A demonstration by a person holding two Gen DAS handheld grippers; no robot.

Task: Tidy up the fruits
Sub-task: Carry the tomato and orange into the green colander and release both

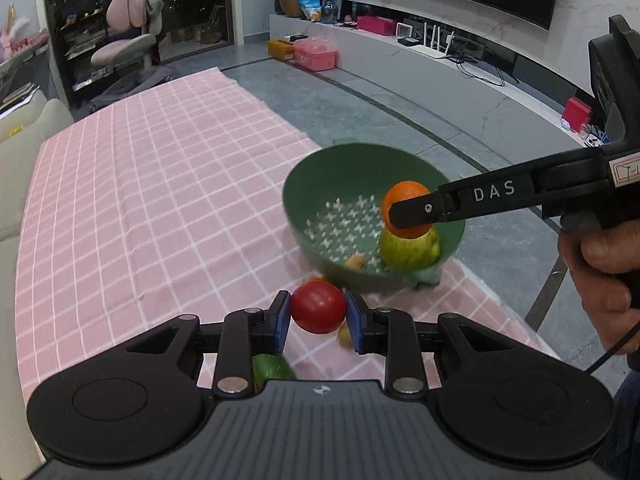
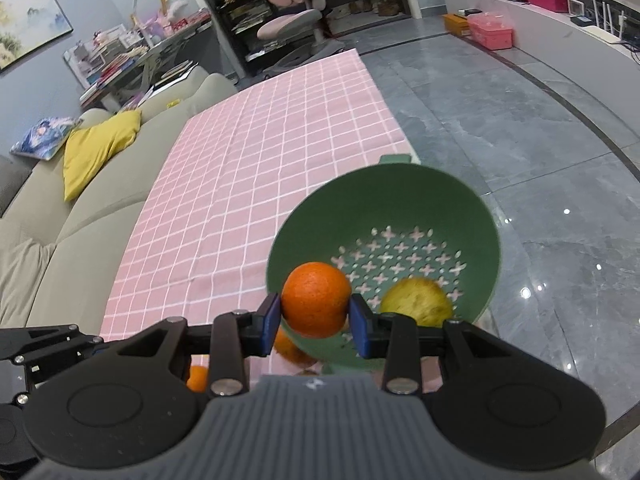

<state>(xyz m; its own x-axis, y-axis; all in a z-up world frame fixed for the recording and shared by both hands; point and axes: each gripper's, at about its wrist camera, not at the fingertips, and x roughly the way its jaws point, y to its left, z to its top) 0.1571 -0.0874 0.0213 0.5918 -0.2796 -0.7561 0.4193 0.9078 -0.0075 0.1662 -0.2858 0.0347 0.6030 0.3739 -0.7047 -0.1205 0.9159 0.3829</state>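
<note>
My left gripper (image 1: 318, 314) is shut on a red apple (image 1: 318, 307), held above the pink checked cloth just short of the green colander (image 1: 320, 184). My right gripper (image 2: 316, 314) is shut on an orange (image 2: 316, 299) over the near rim of the colander (image 2: 400, 184); from the left wrist view it (image 1: 406, 216) reaches in from the right with the orange (image 1: 404, 200). A yellow-green apple (image 2: 416, 300) lies inside the colander, also in the left wrist view (image 1: 408, 250).
A green fruit (image 1: 272, 368) lies under my left gripper, small yellowish pieces (image 1: 344, 334) beside it. More oranges (image 2: 198, 378) lie on the cloth (image 2: 260, 168) below my right gripper. A sofa (image 2: 80, 208) runs along the left; grey floor (image 2: 520, 120) lies right.
</note>
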